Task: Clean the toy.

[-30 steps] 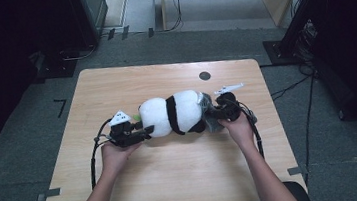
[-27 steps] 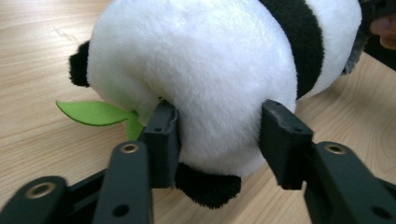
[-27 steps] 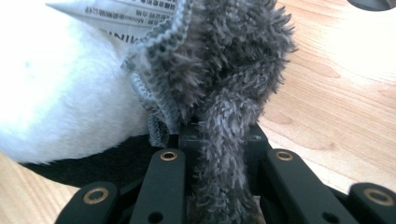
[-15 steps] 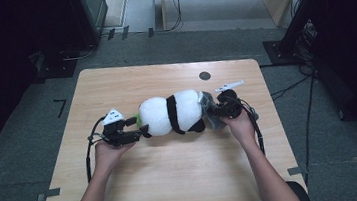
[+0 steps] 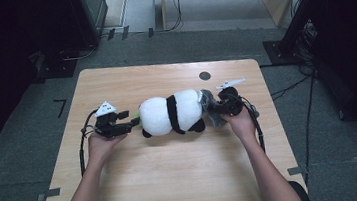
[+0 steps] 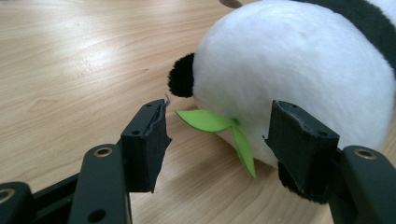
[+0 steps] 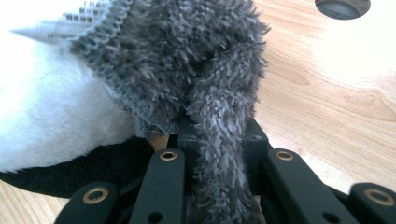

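The panda plush (image 5: 172,113) lies on its side near the middle of the tabletop (image 5: 175,181), somewhat closer to the far edge than to the person's edge, its long axis running between the left and right edges. A grey fuzzy cloth (image 5: 209,106) sits at its right end; in the right gripper view this cloth (image 7: 196,84) drapes from the white fur down into the jaws. The right gripper (image 5: 221,107) is clamped tight on a fold of that cloth, its jaws nearly together with the grey pile pinched between them. At the plush's left end a green leaf (image 6: 219,128) sticks out by a black ear (image 6: 182,81). The left gripper (image 5: 128,126) sits just clear of that end; its jaws have just been opening and then easing in a little, and they stand apart with the leaf between them, the pads not pressing on anything. A dark round hole (image 5: 205,75) lies in the tabletop near the far edge, behind the plush. Bare wood stretches wide from the plush to the near edge and out to the left edge; the right gripper is nearer the right edge.
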`<state>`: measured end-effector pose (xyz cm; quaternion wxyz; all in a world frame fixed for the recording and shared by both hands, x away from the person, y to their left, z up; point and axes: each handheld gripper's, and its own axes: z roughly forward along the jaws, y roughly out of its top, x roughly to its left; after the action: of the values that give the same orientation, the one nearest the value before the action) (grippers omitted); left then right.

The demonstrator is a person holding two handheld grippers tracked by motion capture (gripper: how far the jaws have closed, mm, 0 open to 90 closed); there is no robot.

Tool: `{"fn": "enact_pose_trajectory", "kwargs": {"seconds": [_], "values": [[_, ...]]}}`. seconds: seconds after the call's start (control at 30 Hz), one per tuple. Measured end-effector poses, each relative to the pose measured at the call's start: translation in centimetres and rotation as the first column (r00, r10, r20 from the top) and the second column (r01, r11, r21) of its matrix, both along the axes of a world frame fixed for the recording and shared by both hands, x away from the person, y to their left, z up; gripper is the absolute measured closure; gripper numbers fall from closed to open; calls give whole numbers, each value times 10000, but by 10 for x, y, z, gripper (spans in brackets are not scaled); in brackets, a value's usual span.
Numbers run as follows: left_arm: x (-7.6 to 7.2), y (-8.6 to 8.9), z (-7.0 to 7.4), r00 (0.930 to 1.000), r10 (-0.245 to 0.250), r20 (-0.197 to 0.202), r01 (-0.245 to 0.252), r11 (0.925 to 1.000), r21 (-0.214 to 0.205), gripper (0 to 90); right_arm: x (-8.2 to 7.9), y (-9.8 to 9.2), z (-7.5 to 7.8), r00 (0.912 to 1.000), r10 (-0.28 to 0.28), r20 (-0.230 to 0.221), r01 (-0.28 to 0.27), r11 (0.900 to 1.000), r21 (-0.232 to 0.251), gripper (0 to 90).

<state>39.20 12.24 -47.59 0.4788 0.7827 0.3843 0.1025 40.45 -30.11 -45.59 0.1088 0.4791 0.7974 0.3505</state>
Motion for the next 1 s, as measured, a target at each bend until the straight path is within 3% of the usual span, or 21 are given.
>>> {"fn": "enact_pose_trajectory", "kwargs": {"seconds": [0.07, 0.13, 0.3, 0.4, 0.47, 0.6, 0.8, 0.93, 1.0], "values": [[2, 1, -2, 10000, -8, 65, 8, 9999, -116, 376, 0, 0, 1, 10000, -8, -15, 8, 10000, 29, 766], [7, 0, -3, 9999, -123, -33, 123, 9999, 34, 374, 1, 0, 2, 10000, 59, 4, -59, 10000, -1, 765], [14, -3, -5, 9978, -651, 77, 651, 9979, 4, 369, 4, 0, 2, 9998, 173, -38, -173, 9998, 85, 765], [15, -5, -9, 9944, -1024, -249, 1015, 9943, -338, 370, 6, 4, -1, 9991, 415, -59, -415, 9991, 76, 768], [13, -6, -10, 9930, -1172, -172, 1168, 9929, -223, 367, 8, 8, -3, 9983, 589, -23, -589, 9981, 166, 772], [12, -10, -11, 9922, -1244, 112, 1245, 9922, -91, 352, 10, 15, -6, 9972, 744, 62, -745, 9971, 119, 779], [14, -13, -16, 9929, -1186, 109, 1189, 9921, -399, 269, 17, 19, -10, 9942, 1077, 7, -1077, 9941, 102, 788], [12, -16, -18, 9838, -1773, 273, 1778, 9839, -186, 251, 23, 23, -7, 9919, 1249, 228, -1249, 9922, -39, 791], [11, -18, -21, 9788, -2030, 277, 2034, 9790, -142, 186, 25, 25, -7, 9914, 1203, 516, -1209, 9926, 82, 793]]}}
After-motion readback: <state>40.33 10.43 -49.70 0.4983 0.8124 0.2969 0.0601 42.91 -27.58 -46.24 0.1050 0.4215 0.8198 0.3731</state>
